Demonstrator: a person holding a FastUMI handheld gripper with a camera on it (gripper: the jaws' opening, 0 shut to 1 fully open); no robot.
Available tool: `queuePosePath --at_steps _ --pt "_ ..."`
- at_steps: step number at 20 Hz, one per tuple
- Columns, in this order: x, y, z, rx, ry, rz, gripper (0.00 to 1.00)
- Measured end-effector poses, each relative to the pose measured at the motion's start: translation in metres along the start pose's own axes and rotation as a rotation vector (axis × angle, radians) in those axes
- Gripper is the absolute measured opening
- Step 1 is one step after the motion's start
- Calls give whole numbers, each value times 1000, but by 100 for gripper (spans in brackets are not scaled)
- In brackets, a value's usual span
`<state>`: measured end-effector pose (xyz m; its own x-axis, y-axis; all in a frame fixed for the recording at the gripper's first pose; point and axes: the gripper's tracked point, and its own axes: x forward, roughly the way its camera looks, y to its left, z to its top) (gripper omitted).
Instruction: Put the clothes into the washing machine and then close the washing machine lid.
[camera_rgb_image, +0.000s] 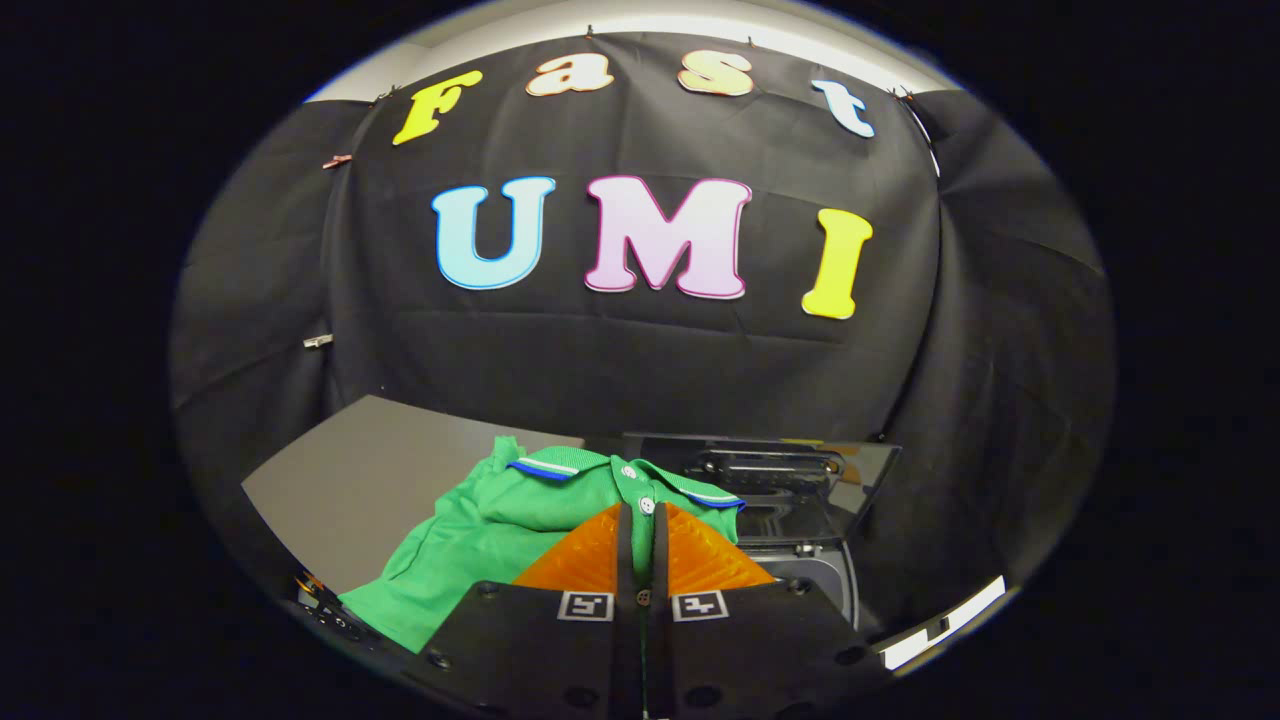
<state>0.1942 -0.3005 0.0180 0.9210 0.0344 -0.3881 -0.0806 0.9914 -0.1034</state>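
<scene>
- The gripper (641, 520) sits low in the gripper view, its two fingers (585, 555) drawn almost together, with only a thin slit left between them.
- A narrow strip of the green polo shirt (480, 530) runs down that slit — its button placket, with a white button (646, 506) right at the fingertips — so the jaws stand narrow and appear pinched on the shirt's front.
- The shirt spreads out to the left of the fingers and just ahead of them; its collar (560, 466), trimmed in white and blue, lies folded just beyond the fingertips, and a second button shows higher on the placket.
- The bulk of the green cloth hangs or drapes down to the left, over the edge of a grey table surface (360, 470) that stretches away to the left.
- To the right of the shirt and beyond the fingers stands the washing machine (810, 560) — its dark glossy lid (790, 475) is raised, tilted back toward the black cloth wall (640, 370).
- The machine's opening lies just right of the fingers; whether any part of the shirt reaches into it I cannot tell.
- The collar's right tip lies close to the open lid's lower edge.
</scene>
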Motion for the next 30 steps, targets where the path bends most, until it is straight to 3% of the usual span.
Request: queuePosePath --at_steps 8,25,30 --pt "28 -64 -35 16 39 -46 7" --pt "146 -101 -220 8 316 -113 7" --pt "169 -102 -274 60 433 -105 7"
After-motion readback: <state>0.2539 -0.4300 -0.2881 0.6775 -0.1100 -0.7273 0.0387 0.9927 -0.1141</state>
